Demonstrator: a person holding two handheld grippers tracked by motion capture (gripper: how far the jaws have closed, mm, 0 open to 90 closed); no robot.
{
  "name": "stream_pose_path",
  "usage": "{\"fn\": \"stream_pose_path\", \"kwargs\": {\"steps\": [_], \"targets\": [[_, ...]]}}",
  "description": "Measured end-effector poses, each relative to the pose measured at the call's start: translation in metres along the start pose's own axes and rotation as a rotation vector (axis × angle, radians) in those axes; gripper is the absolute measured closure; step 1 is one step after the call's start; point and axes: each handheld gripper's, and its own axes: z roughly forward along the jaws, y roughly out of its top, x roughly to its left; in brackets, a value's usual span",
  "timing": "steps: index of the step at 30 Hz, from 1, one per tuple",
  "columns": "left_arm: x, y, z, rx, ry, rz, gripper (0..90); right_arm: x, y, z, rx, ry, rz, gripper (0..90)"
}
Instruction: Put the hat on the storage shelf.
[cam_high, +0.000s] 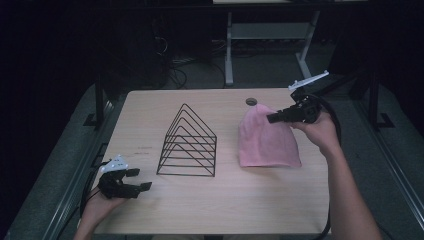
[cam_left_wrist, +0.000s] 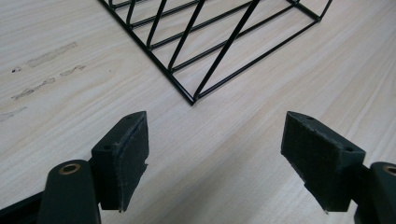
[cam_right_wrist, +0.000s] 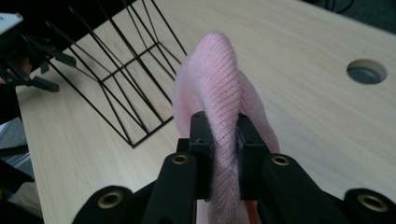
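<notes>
Between the R gripper's (cam_right_wrist: 223, 135) two black jaws sits a fold of the pink knit hat (cam_right_wrist: 219, 84), pinched tight w/ the pads pressing on both sides of the ribbed cloth. Cloth bulges up above the jaws in a rounded hump, then drops away behind toward the table. From the high view, R gripper (cam_high: 274, 118) grips the hat (cam_high: 266, 137) at its top right edge, jaws pointing left; the top of the hat is lifted into a peak while the wide lower hem rests on the wooden table (cam_high: 260, 200). Right hand (cam_high: 316, 131) wraps the gripper body, forearm coming in from bottom right, cable trailing beside it.

L gripper (cam_left_wrist: 215, 154): jaws stand wide apart, nothing between them, just bare tabletop (cam_left_wrist: 233, 177). Pads hover over the wood, not clear if touching. Near corner of the black wire rack (cam_left_wrist: 192, 99) lies just ahead of them. From the high view, L gripper (cam_high: 136, 179) is at the table's near left edge, held in the left hand (cam_high: 97, 205), jaws aimed right, toward the rack.

Wire rack (cam_high: 187, 145) stands mid-table, a row of triangular frames on a rectangular base, between the two grippers. Hat sits just right of it, apart, not touching. Round cable hole (cam_high: 251, 101) in the table near the far edge, just behind the hat's peak; also seen past the hat in the R gripper view (cam_right_wrist: 366, 71). Faint scuff marks (cam_left_wrist: 49, 55) on the wood left of the rack.
</notes>
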Motion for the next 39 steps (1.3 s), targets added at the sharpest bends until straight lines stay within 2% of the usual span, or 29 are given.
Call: {"fn": "stream_pose_path", "kwargs": {"steps": [5,9,13,15,17,18,20,22,27,32,39], "targets": [[0.001,0.005,-0.005,-0.016,-0.003,-0.008,23.9,0.003,0.008,-0.009,-0.010,-0.006,-0.006,80.2],[0.002,0.010,-0.008,-0.019,-0.023,-0.010,23.9,0.004,0.014,-0.015,-0.007,-0.015,0.001,80.1],[0.001,0.020,-0.013,-0.006,-0.044,0.012,23.8,0.008,0.021,-0.020,-0.011,-0.026,-0.007,80.2],[-0.001,0.029,-0.016,0.012,-0.058,0.036,23.7,0.012,0.024,-0.023,-0.017,-0.026,-0.016,80.1],[-0.001,0.032,-0.017,0.012,-0.066,0.049,23.7,0.013,0.025,-0.025,-0.020,-0.024,-0.020,80.1],[-0.003,0.035,-0.017,0.005,-0.073,0.041,23.7,0.015,0.027,-0.027,-0.022,-0.025,-0.026,80.1],[-0.004,0.041,-0.017,0.017,-0.088,0.061,23.7,0.019,0.032,-0.032,-0.033,-0.028,-0.045,80.1],[-0.005,0.048,-0.018,0.004,-0.110,0.069,23.7,0.022,0.035,-0.035,-0.042,-0.028,-0.050,80.1],[-0.007,0.059,-0.022,0.011,-0.140,0.089,23.7,0.031,0.043,-0.040,-0.062,-0.010,-0.071,80.1],[-0.010,0.071,-0.029,0.004,-0.146,0.118,23.6,0.037,0.052,-0.040,-0.055,0.004,-0.092,80.1],[-0.010,0.087,-0.041,-0.001,-0.153,0.147,23.5,0.051,0.073,-0.043,-0.078,0.018,-0.138,80.0]]}}
